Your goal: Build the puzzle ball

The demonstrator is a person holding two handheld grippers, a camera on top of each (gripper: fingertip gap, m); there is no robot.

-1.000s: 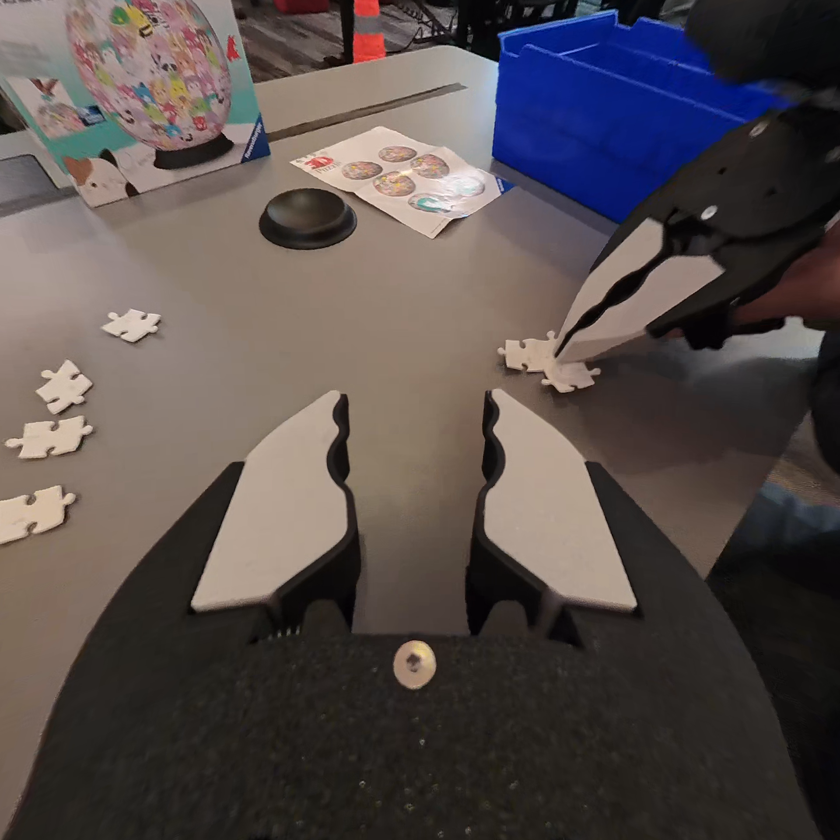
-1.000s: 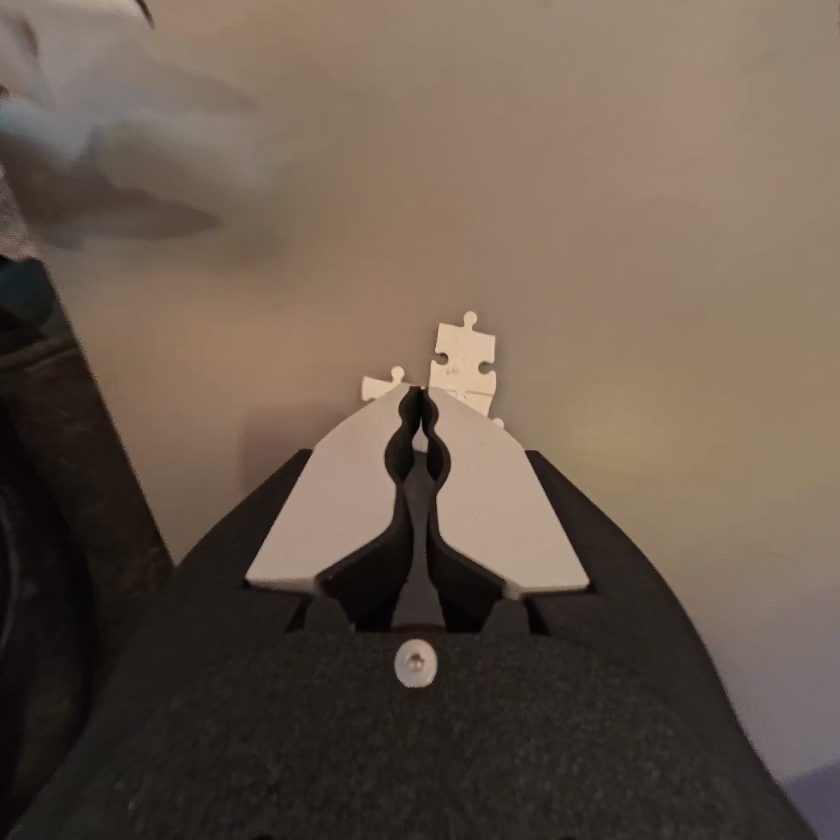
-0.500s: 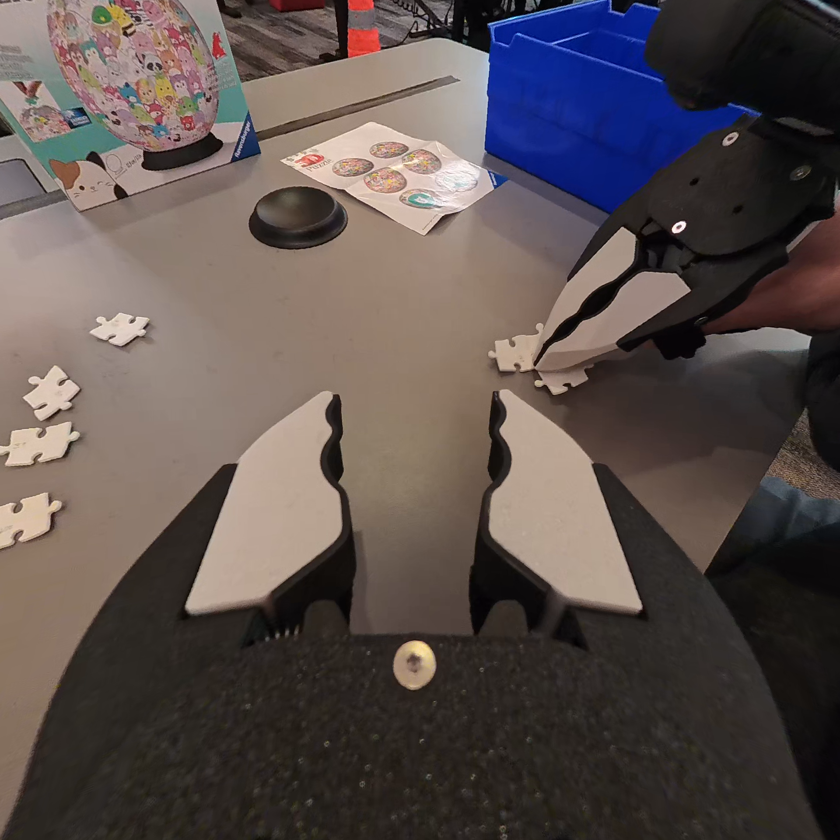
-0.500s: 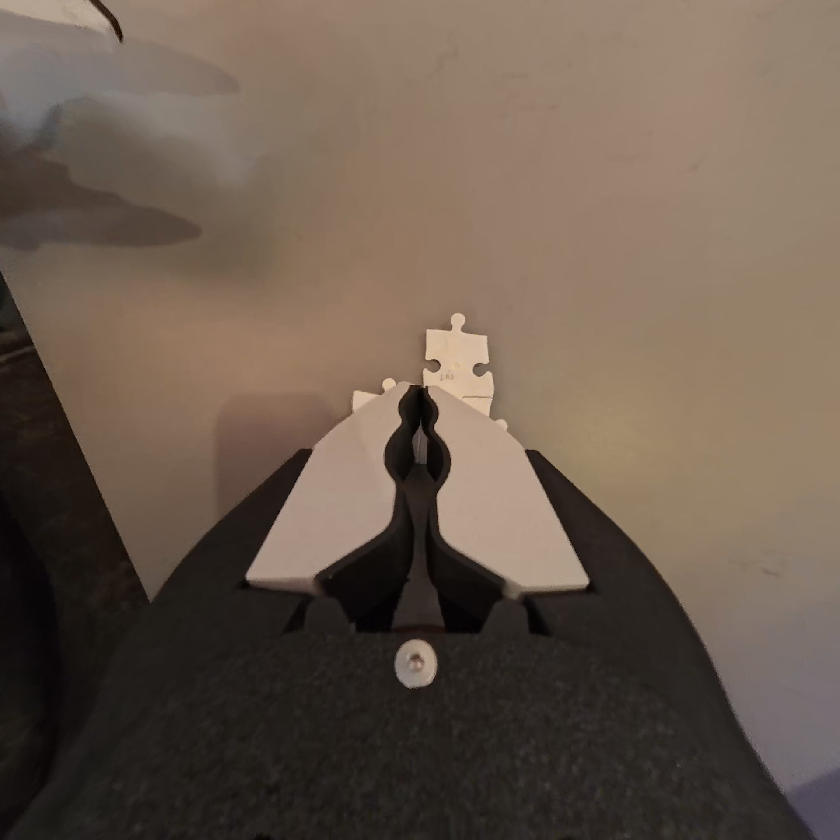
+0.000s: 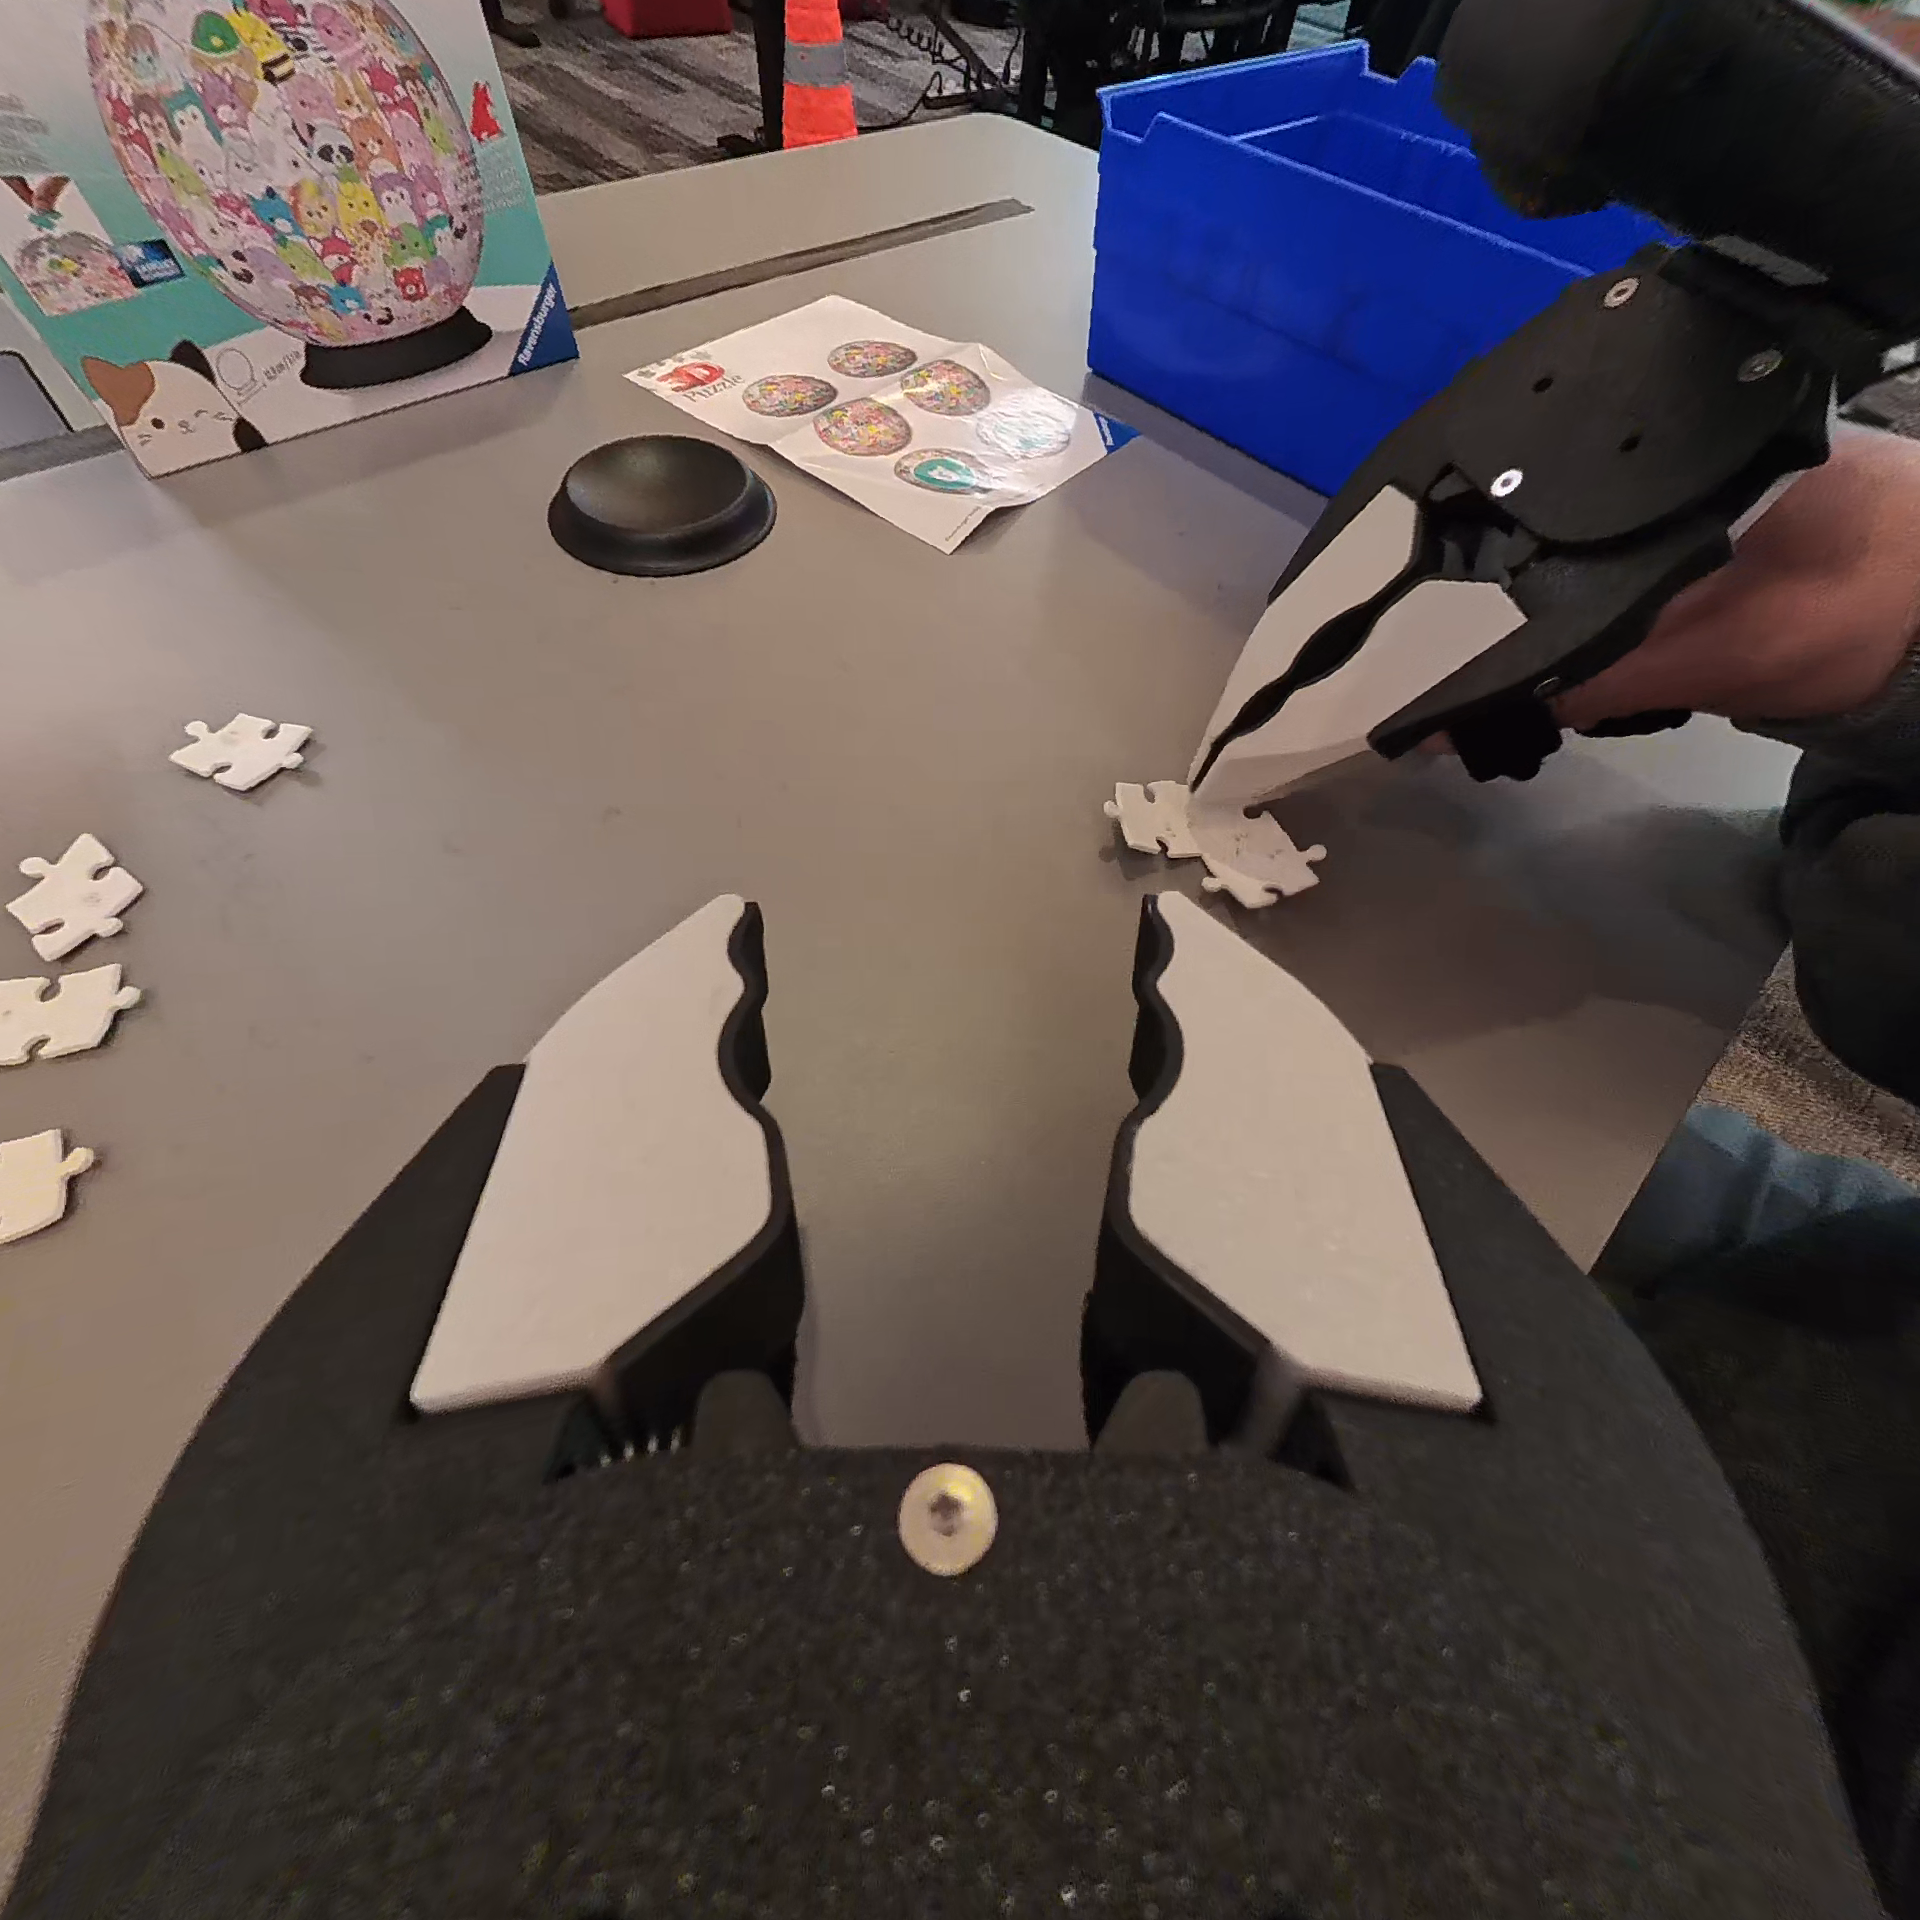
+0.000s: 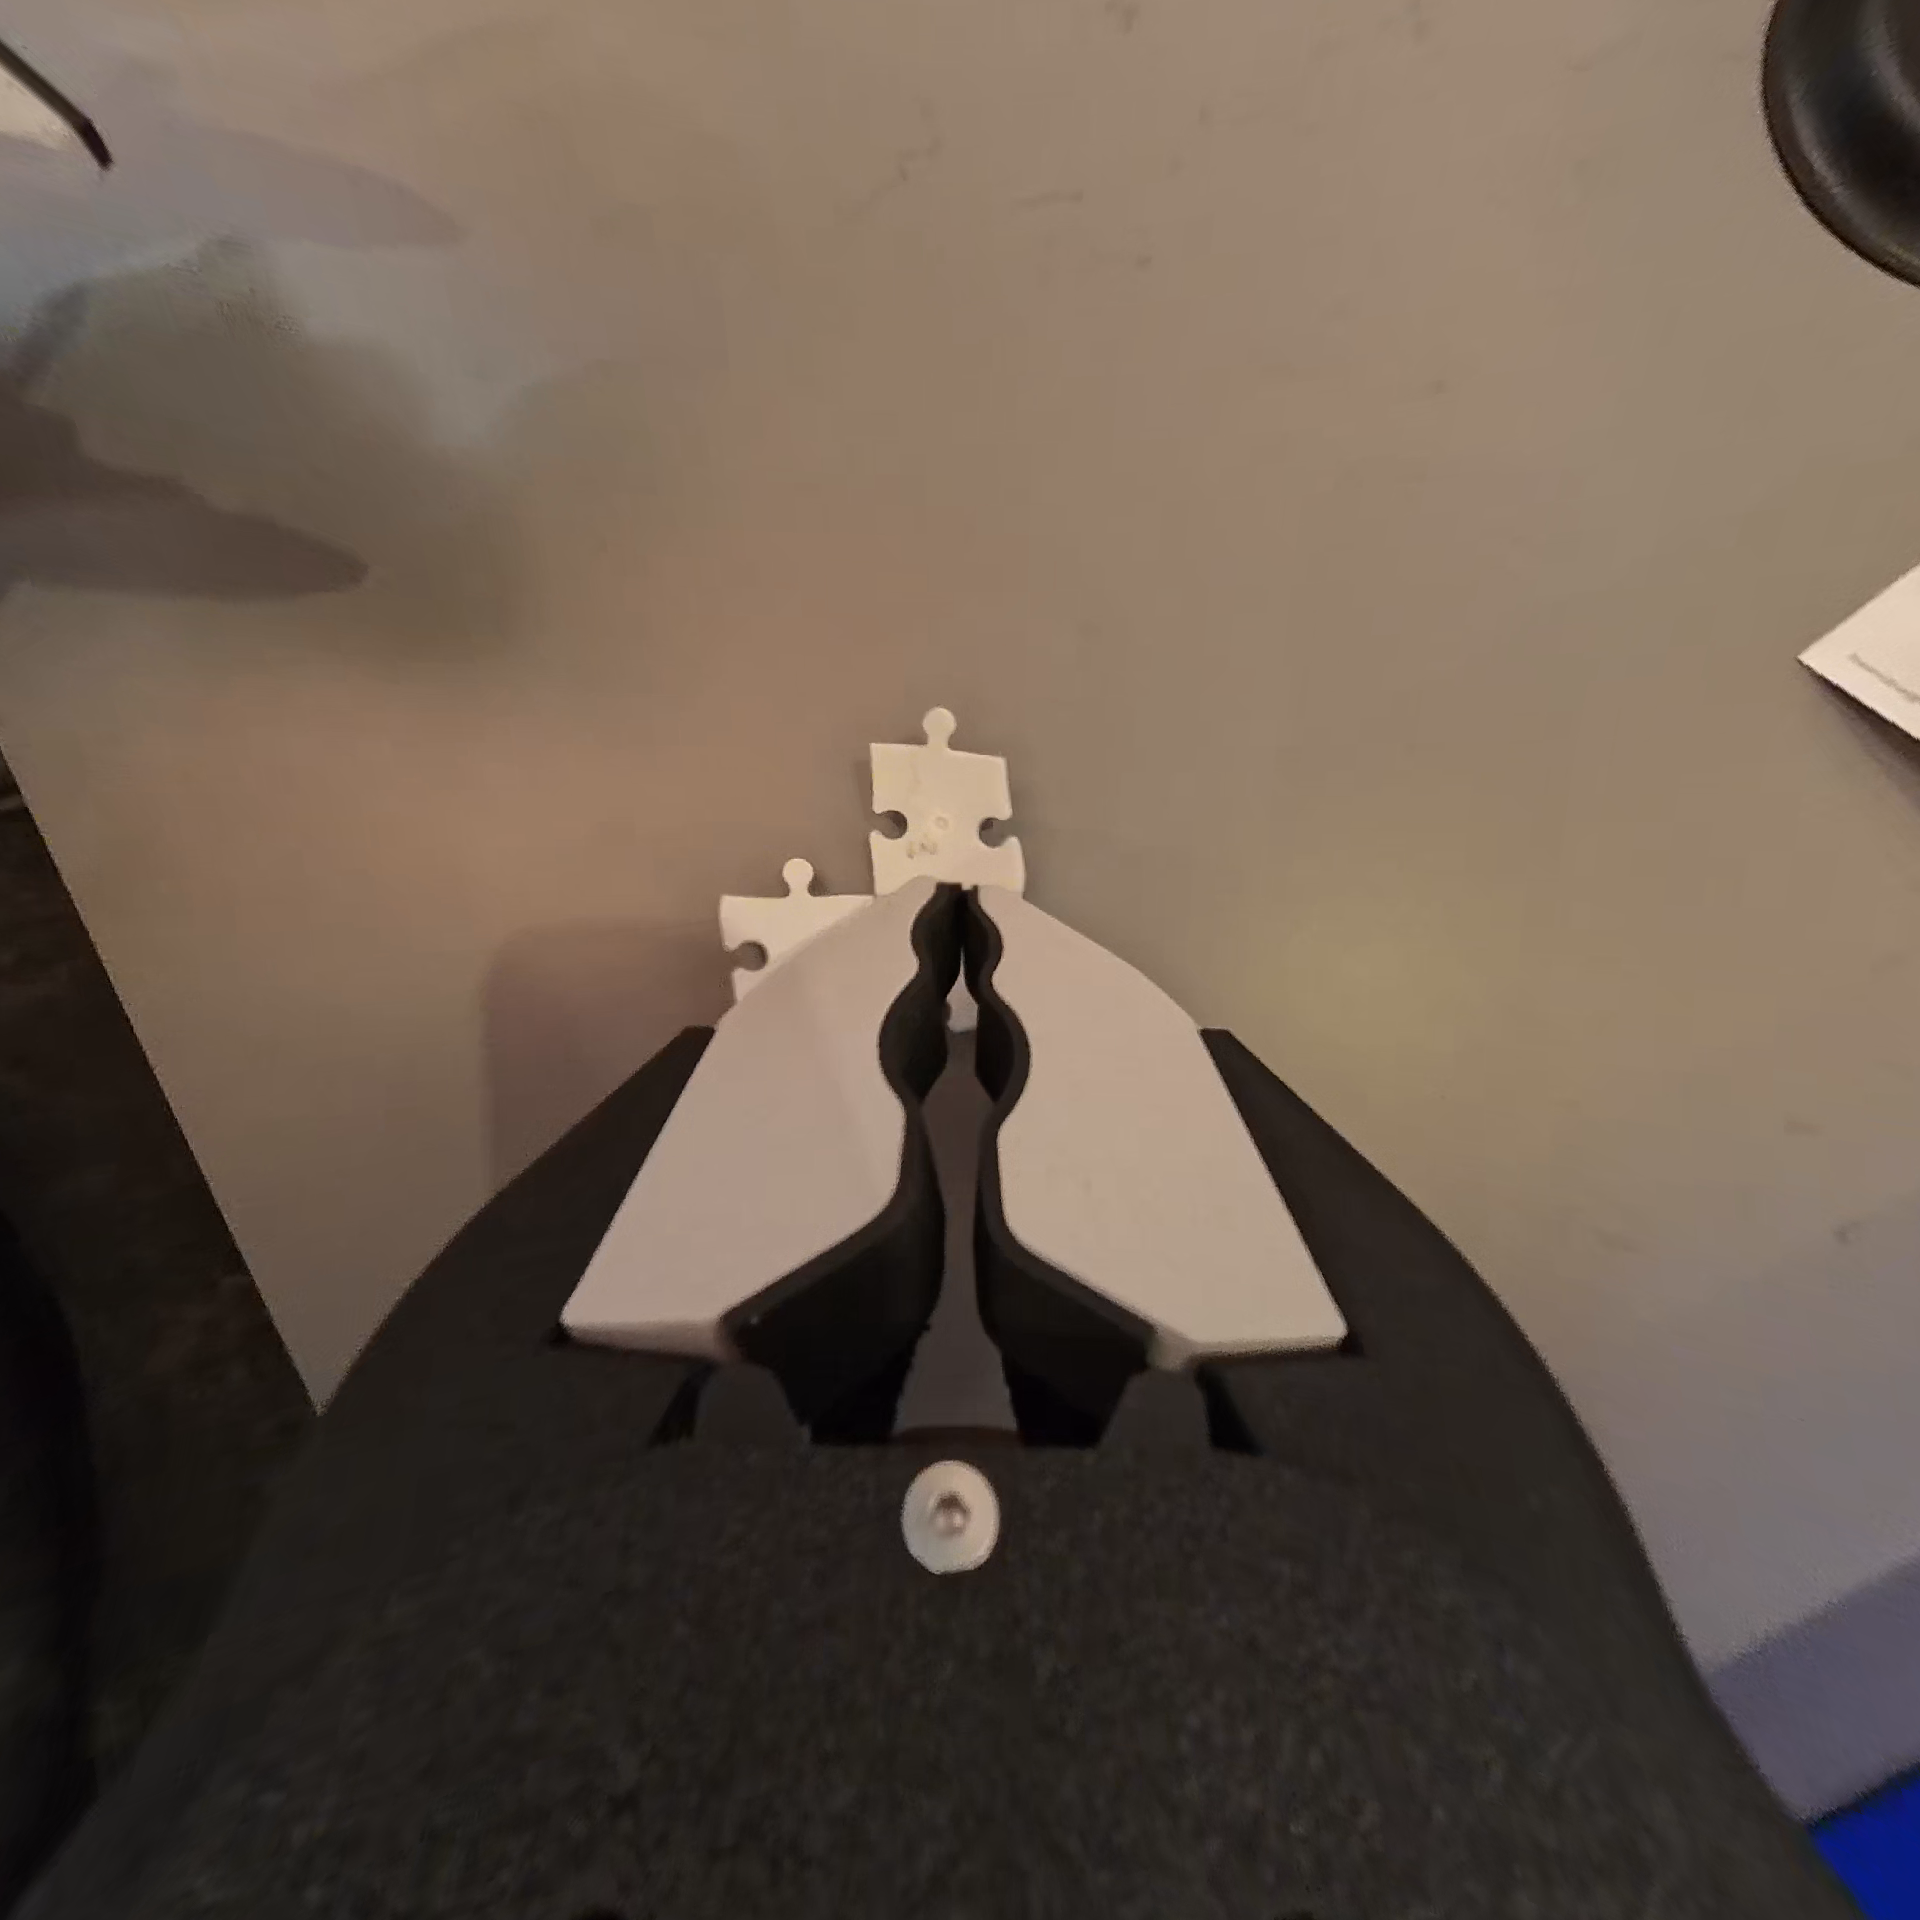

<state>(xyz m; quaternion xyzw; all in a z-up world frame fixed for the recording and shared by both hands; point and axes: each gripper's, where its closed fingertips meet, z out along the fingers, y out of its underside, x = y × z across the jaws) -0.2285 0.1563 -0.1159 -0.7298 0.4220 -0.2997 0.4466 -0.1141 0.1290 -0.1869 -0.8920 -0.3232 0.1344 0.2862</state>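
Two joined white puzzle pieces [image 5: 1210,836] lie flat on the grey table [image 5: 914,675] near its right edge. My right gripper [image 5: 1200,779] is shut, and its tips rest on top of these pieces. In the right wrist view the right gripper [image 6: 956,894] hides the near part of the pieces [image 6: 940,821]. My left gripper [image 5: 948,914] is open and empty above the table, a little short of and to the left of the pieces. Several loose white pieces [image 5: 75,906] lie at the far left. A black round stand [image 5: 662,504] sits further back.
A puzzle box [image 5: 281,208] stands at the back left. A printed leaflet [image 5: 873,416] lies beside the stand. A blue bin [image 5: 1299,249] stands at the back right. The table edge runs close to the right of the joined pieces. A person's hand [image 5: 1745,623] holds the right gripper. The left gripper's tips are roughly 15 cm from the right gripper's.
The right gripper stays shut with its tips on the joined pieces. Its view has widened, so the stand and leaflet corner now show. The left gripper stays open and has barely shifted.
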